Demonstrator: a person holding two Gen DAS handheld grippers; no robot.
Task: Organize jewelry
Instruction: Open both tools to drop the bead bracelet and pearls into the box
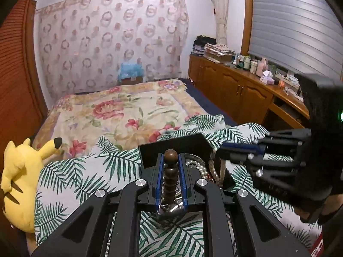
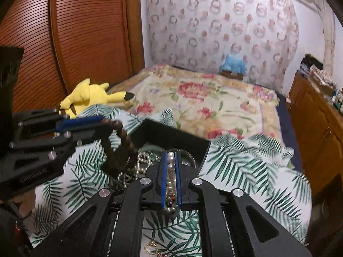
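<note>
A black jewelry box [image 1: 178,147] sits on the palm-leaf cloth, also in the right wrist view [image 2: 169,137], with pearl and metal chains heaped inside. My left gripper [image 1: 170,160] is shut on a dark brown wooden bead string [image 1: 170,171] and holds it above the box; the beads hang in a loop in the right wrist view [image 2: 122,141]. My right gripper [image 2: 170,158] is shut on a pearl necklace [image 2: 170,171], lifted over the box; its strand hangs down in the left wrist view [image 1: 212,167].
A yellow Pikachu plush [image 1: 19,177] lies at the cloth's left edge. A floral quilt [image 1: 128,111] covers the bed beyond. A gold ring-shaped piece [image 2: 150,247] lies on the cloth near me. A wooden dresser [image 1: 240,90] with bottles stands on the right.
</note>
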